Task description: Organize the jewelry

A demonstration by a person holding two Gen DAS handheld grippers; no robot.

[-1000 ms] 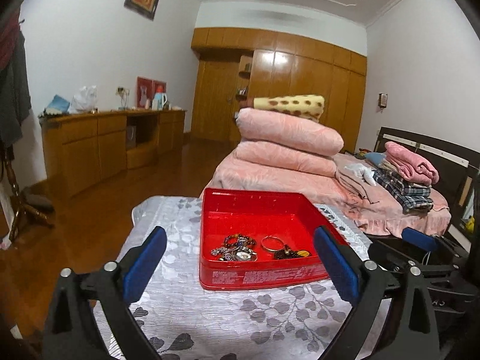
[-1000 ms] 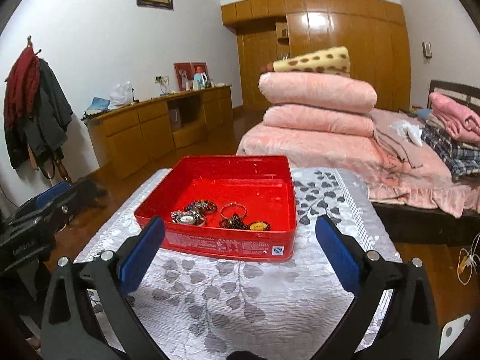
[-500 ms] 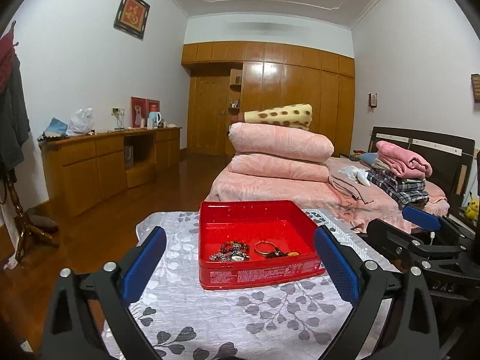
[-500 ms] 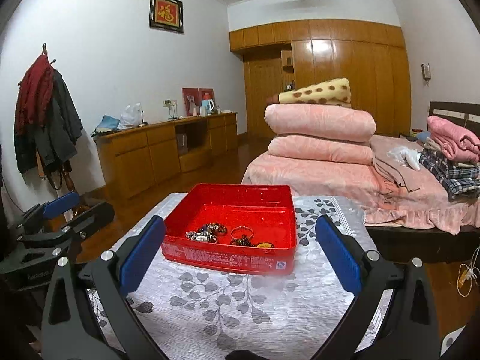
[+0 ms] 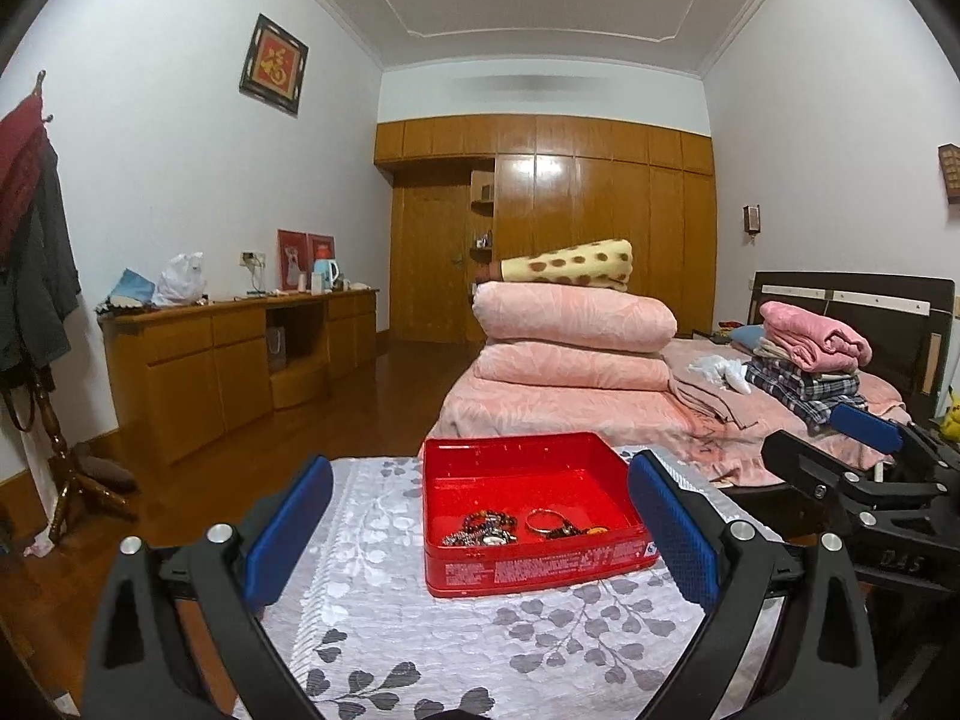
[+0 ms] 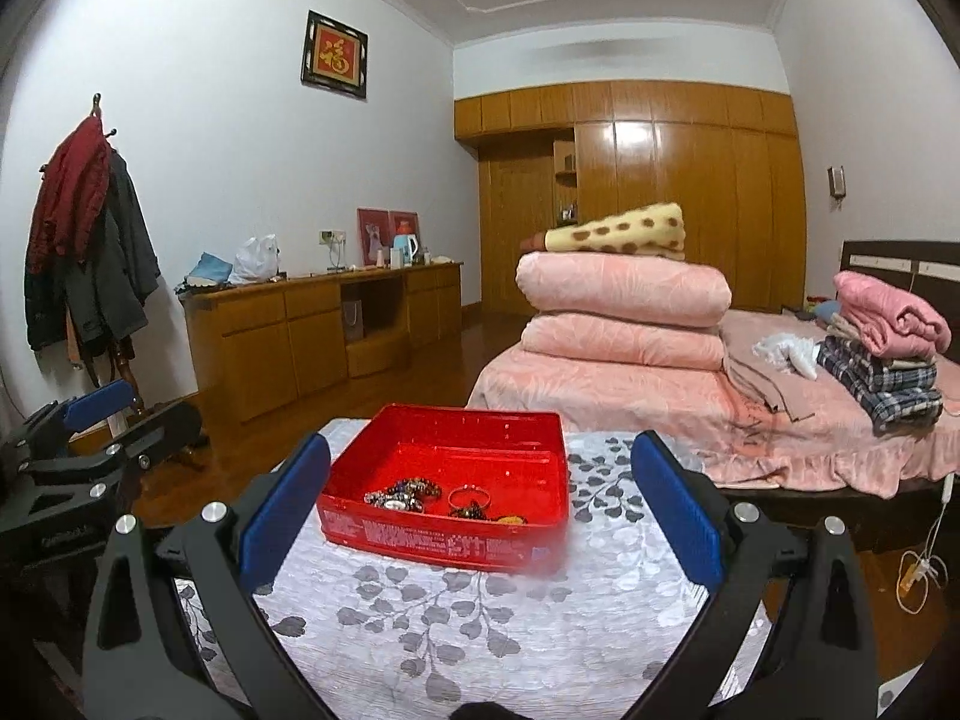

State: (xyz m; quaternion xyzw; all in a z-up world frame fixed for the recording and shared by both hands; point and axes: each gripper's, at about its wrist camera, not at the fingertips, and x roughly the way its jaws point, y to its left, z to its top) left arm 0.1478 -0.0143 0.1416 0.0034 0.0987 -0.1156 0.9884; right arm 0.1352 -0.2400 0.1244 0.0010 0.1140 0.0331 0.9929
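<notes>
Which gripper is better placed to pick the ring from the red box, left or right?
Probably the right gripper: its open jaws frame the ring nearly centred. In the left gripper view, the ring and red box sit toward the right finger. Both are empty.

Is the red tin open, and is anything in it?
Open and partly filled: the red tin has no lid on, and a small pile of jewelry lies near its front wall.
</notes>
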